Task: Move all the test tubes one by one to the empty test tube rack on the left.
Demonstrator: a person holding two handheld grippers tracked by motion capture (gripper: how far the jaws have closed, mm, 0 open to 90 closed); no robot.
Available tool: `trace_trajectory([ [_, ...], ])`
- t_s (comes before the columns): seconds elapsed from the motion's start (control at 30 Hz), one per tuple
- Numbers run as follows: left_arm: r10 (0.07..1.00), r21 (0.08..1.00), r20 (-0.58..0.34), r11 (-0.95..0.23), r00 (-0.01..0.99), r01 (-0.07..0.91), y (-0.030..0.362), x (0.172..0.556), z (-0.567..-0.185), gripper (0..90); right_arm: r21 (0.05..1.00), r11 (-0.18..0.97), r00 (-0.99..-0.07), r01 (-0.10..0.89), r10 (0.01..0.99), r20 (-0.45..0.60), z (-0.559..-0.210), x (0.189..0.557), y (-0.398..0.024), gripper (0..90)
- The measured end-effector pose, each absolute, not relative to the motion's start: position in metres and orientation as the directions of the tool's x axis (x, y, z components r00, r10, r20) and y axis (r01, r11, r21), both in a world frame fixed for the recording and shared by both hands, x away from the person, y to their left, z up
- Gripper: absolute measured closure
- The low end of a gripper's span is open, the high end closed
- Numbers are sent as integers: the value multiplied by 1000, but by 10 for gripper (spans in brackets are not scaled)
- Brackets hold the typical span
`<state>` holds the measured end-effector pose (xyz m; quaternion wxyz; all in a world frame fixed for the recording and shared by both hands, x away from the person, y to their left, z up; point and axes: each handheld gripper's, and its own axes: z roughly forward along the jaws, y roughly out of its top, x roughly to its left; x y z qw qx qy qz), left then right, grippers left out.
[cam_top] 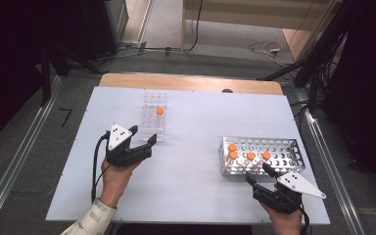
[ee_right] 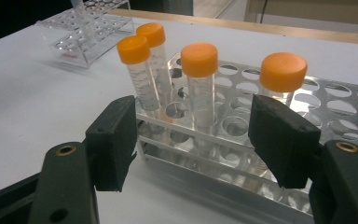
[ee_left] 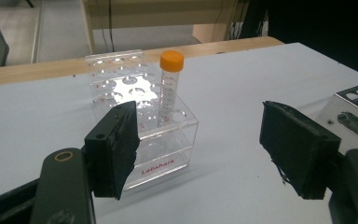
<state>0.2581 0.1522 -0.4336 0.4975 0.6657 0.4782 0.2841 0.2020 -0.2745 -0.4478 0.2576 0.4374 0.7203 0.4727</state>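
A person stands at a white tabletop (cam_top: 191, 147) with a two-fingered gripper in each hand. The left gripper (cam_top: 144, 137) sits just in front of a clear plastic rack (cam_top: 154, 115), its fingers released and spread with nothing between them. One orange-capped tube (cam_top: 160, 111) stands upright in that rack, apart from both fingers.

From above, the tube shows as little more than an orange dot. The left gripper view brings it close: the tube (ee_left: 170, 86) stands in a hole near the rack's front corner, printed measuring marks run down its clear wall, and red lettering crosses the front face of the clear plastic rack (ee_left: 163, 158). The left gripper (ee_left: 198, 149) is aimed at the bare tabletop beside the rack, and a corner of the metal rack (ee_left: 354, 100) shows at the right edge.

At the person's right, the right gripper (cam_top: 259, 174) hovers at the near edge of a metal rack (cam_top: 284, 152) that holds four orange-capped tubes (cam_top: 249, 155), bunched in its near left part. Its fingers are also released and grasp nothing.

The right gripper view shows what the high view cannot: the four tubes (ee_right: 199, 60) stand at slightly different tilts, two of them leaning close together at the rack's end. The right gripper (ee_right: 193, 140) lines up with the middle tube, still short of it, with the metal rack (ee_right: 335, 102) stretching away behind.
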Motion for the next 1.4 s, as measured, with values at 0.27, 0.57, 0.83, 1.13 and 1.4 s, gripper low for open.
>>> trace_trajectory([
  [0.27, 916, 931, -104, -48, 388, 362, 152, 256, -436, 280, 904, 160, -445, 396, 895, 37, -447, 208, -280, 311],
  [0.57, 913, 931, -105, -50, 393, 363, 151, 255, -437, 281, 900, 163, -394, 404, 919, 11, -450, 219, -288, 354],
  [0.83, 913, 928, -103, -54, 396, 367, 150, 255, -438, 281, 892, 189, -380, 411, 925, -21, -456, 229, -293, 485],
  [1.13, 913, 927, -106, -53, 395, 371, 151, 255, -439, 282, 883, 220, -381, 415, 923, -51, -463, 239, -290, 635],
  [1.4, 912, 926, -111, -49, 396, 373, 151, 255, -439, 244, 897, 213, -376, 388, 925, -57, -455, 238, -292, 717],
])
